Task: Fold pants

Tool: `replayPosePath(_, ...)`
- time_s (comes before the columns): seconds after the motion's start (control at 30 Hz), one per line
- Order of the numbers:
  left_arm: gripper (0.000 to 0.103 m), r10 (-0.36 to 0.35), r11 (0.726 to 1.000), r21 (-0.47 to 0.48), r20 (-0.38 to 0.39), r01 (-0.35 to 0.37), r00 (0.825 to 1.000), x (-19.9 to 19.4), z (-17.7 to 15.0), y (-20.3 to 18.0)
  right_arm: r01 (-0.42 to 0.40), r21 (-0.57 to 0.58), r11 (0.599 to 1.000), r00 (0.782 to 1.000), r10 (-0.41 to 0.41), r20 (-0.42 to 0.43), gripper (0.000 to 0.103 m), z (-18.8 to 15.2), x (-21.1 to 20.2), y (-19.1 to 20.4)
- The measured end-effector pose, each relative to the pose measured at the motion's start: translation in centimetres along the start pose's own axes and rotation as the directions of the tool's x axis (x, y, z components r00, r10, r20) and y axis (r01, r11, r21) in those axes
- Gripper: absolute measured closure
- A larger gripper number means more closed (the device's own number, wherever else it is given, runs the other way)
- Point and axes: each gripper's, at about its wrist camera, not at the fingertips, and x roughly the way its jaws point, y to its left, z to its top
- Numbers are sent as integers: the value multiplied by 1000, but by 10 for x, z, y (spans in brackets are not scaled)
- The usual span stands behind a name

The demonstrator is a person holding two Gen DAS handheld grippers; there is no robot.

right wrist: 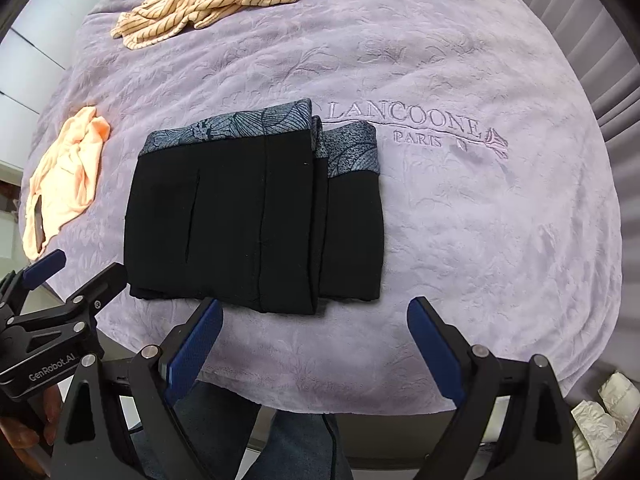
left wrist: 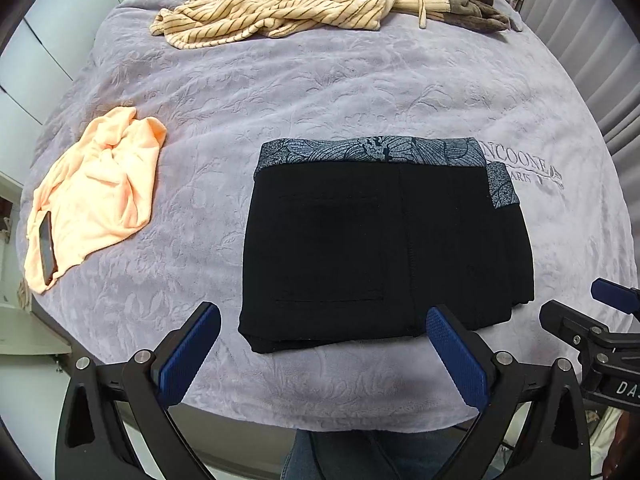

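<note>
Black pants (left wrist: 380, 248) with a grey patterned waistband lie folded into a compact rectangle on the lilac bedspread (left wrist: 320, 92). In the right wrist view the same pants (right wrist: 248, 220) sit left of centre, folded layers stacked. My left gripper (left wrist: 324, 320) hovers open above the pants' near edge, nothing between its blue pads. My right gripper (right wrist: 316, 312) is open too, above the near edge and the bare blanket, empty. Each gripper shows at the edge of the other's view: the right gripper (left wrist: 600, 320) and the left gripper (right wrist: 60, 280).
A peach garment (left wrist: 96, 196) with a phone (left wrist: 46, 248) on it lies at the left. A striped beige garment (left wrist: 280, 4) and a brown one (left wrist: 472, 4) are piled at the far side. The embroidered logo (right wrist: 412, 128) is right of the pants. A person's jeans-clad legs (right wrist: 296, 436) stand at the bed's near edge.
</note>
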Motion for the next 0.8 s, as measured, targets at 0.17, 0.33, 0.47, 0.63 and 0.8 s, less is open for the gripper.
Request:
replayPosePath(0.17,0,9,1000,-2,-9,-9,1000,-1,-3,-2,11,8,1000,1000,-11,2,8,0,0,-3)
replayPosePath(0.33,0,26,1000,0,1,-26,1000,-5,-5,-6,11,-13,1000,1000,-11,1,8,-3,1,-1)
replayPosePath(0.47,0,41,999,1,2,-41,999,-7,-7,-7,5,-15,1000,1000,-5,3,8,-5,1,1)
replayPosePath(0.63,0,54,999,-5,2,-54,999,-8,-10,-8,2,-16,1000,1000,-1,7,8,-7,2,0)
replayPosePath(0.8,0,59,998,3,5,-59,998,-10,-10,-11,1,-10,1000,1000,-1,8,8,-7,0,0)
